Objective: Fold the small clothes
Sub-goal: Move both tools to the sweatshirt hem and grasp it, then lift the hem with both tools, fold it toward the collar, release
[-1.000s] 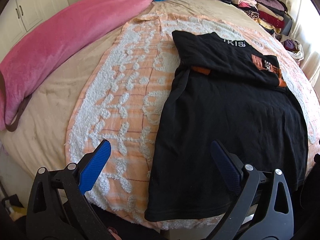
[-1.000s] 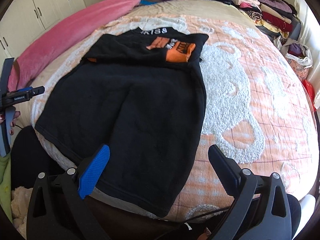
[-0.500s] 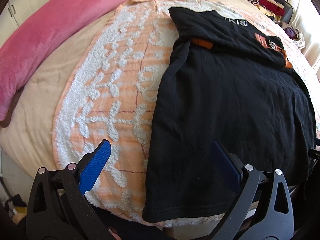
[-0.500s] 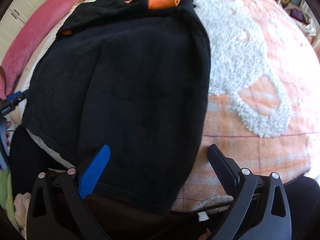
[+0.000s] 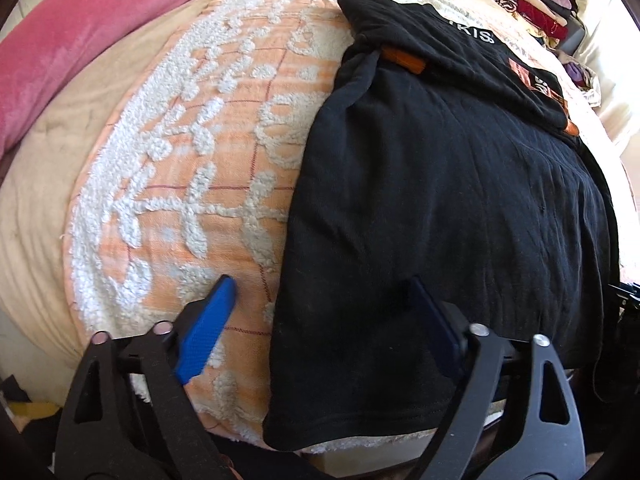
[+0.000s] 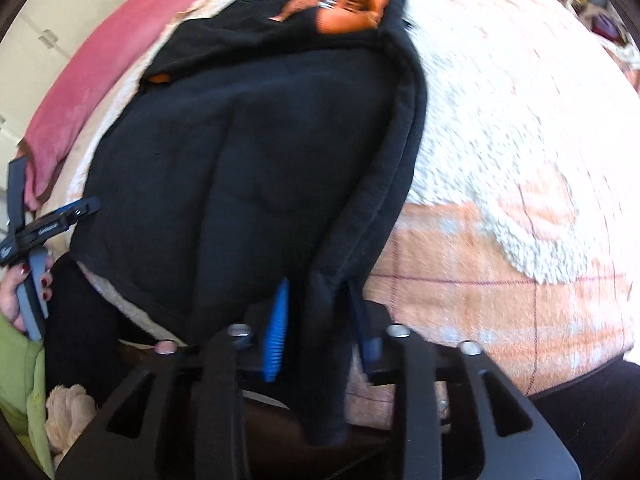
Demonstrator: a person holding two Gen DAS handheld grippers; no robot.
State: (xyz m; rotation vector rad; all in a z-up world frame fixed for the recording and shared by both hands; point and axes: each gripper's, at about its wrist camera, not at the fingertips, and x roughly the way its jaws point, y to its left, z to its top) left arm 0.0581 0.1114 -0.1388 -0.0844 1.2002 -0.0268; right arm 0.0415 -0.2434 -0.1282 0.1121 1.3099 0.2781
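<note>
Black cloth, the shirt (image 5: pixel 440 200), lies flat on the orange and white blanket (image 5: pixel 192 168) on the bed. A second ago it was smooth. Now its near right corner is bunched up between the right gripper (image 6: pixel 320 312), whose jaws have just been closing on it. The left gripper (image 5: pixel 320 308) has sunk lower, jaws closing but still wide over the left hem.

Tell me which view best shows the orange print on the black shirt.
The right wrist view: the orange print lies open near the top of the black shirt, though blurred. The left wrist view shows only an edge-on sliver of it at the shirt's far right, partly folded under.
</note>
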